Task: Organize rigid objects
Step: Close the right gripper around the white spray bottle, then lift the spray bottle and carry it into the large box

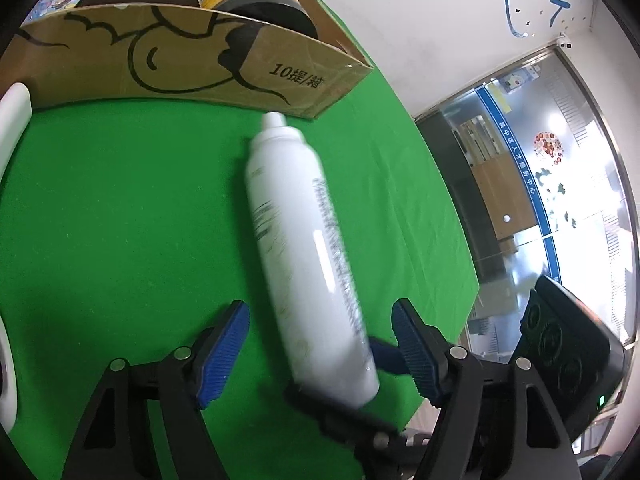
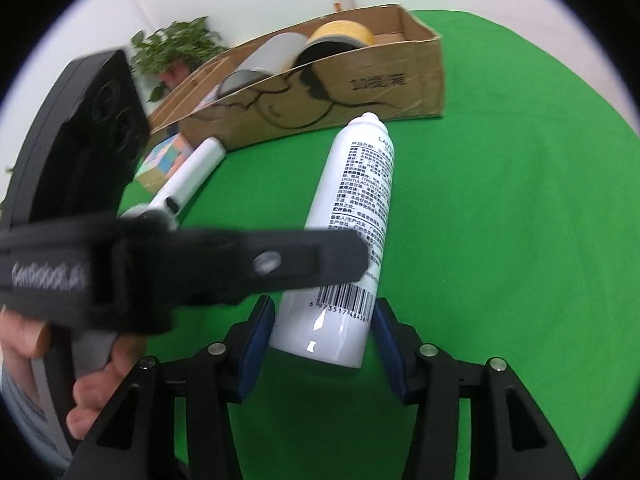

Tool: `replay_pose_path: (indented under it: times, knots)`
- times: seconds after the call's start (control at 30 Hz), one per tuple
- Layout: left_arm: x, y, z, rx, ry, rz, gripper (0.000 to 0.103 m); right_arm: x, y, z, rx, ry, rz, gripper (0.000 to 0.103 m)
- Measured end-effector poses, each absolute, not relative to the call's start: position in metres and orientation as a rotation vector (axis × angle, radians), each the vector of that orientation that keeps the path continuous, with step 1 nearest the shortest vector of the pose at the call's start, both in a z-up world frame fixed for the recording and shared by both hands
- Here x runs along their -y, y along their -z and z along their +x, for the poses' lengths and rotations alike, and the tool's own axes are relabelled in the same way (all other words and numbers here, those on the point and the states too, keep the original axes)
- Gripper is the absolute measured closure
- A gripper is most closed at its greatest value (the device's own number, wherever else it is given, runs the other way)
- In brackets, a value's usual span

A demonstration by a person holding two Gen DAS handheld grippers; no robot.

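- The right tool [image 2: 324, 340] pointed down at the green surface [image 2: 500, 260]. Its blue pads sat on each side of the bottom end of the white spray can [image 2: 352, 216]. They looked pressed on it, so the tool seemed to be gripping the can, though the view was a little blurry there.
- The left tool [image 1: 320, 344] had its blue pads apart, one on each side of the same white spray can [image 1: 304, 248]. Its pads did not touch the can, so it was let go and loose.
- In the right wrist view, one black finger of the left tool crossed in front of the can. A hand [image 2: 92, 372] held that tool by its grey handle.
- The can was tilted, with its bottom end near the tools and its small cap pointing toward the cardboard box [image 2: 360, 92].
- A white handheld thing [image 2: 188, 180] lay on the green surface, left of the can.
- Just past it sat a small colourful box [image 2: 164, 160].
- The cardboard box stood farther back on the surface. Inside it were a yellow round tub [image 2: 344, 32] and a grey tube [image 2: 264, 60].
- A green leafy plant [image 2: 176, 48] stood behind the box, near the white wall.
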State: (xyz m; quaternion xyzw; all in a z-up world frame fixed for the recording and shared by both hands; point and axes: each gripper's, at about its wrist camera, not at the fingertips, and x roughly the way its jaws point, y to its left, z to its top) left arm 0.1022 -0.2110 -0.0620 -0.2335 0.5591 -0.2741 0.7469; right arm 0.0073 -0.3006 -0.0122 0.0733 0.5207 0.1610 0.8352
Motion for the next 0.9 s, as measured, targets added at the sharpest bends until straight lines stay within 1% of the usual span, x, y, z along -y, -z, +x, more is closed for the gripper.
replay_pose_path:
  times: [0.03,0.07,0.2,0.27,0.5,0.63,0.9]
  knots:
    - [0.212,0.063,0.102,-1.237,0.604,-0.517,0.040,0.298,0.012,0.004,-1.104,-0.364,0.144,0.054]
    - [0.213,0.064,0.100,-1.246,0.603,-0.515,0.042,0.296,0.012,0.000,-1.108,-0.385,0.143,0.054]
    - [0.213,0.066,0.092,-1.250,0.578,-0.497,0.049,0.299,0.012,-0.005,-1.120,-0.419,0.176,0.054]
    - [0.214,0.068,0.088,-1.247,0.567,-0.488,0.056,0.302,0.013,-0.005,-1.121,-0.428,0.204,0.054]
    - [0.208,0.074,0.081,-1.236,0.542,-0.493,0.057,0.304,0.010,-0.004,-1.121,-0.432,0.207,0.054]
    - [0.200,0.065,0.071,-1.227,0.523,-0.491,0.058,0.304,0.010,-0.003,-1.112,-0.437,0.221,0.054]
    - [0.194,0.022,0.067,-1.120,0.503,-0.443,0.058,0.301,-0.014,0.008,-1.021,-0.456,0.184,0.055]
